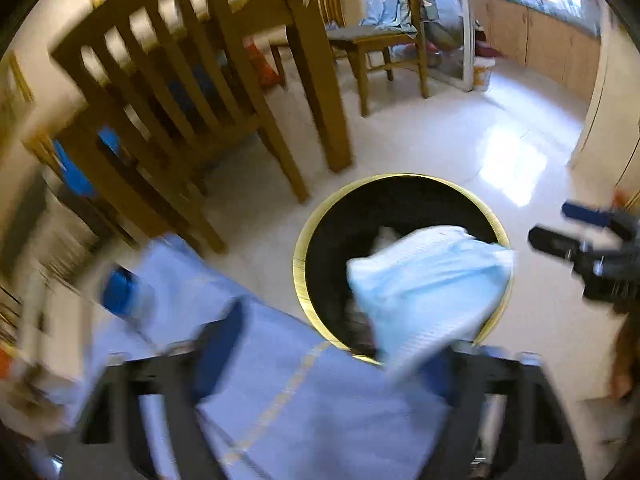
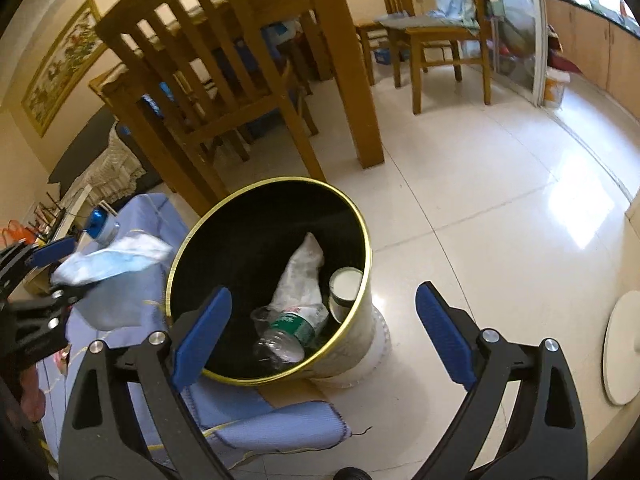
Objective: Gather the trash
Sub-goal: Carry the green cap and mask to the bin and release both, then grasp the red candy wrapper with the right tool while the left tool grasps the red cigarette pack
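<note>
A round black bin with a yellow rim (image 1: 298,268) (image 2: 172,276) stands on the tiled floor. Inside it lie a clear plastic bottle (image 2: 286,334), a crumpled white wrapper (image 2: 298,280) and a white cup (image 2: 346,286). A light blue face mask (image 1: 424,284) (image 2: 106,264) hangs at my left gripper (image 1: 332,348), whose fingers stand wide apart in the blurred left wrist view; the mask is over the bin's near rim there. In the right wrist view the left gripper (image 2: 60,272) sits left of the bin with the mask in its fingers. My right gripper (image 2: 324,336) (image 1: 560,228) is open and empty above the bin's near edge.
A blue cloth (image 2: 256,428) (image 1: 288,400) covers a low surface beside the bin. A wooden chair (image 2: 192,80) and table leg (image 2: 352,80) stand just behind the bin. A second chair (image 2: 436,36) is farther back. A white disc (image 2: 624,348) lies on the floor at right.
</note>
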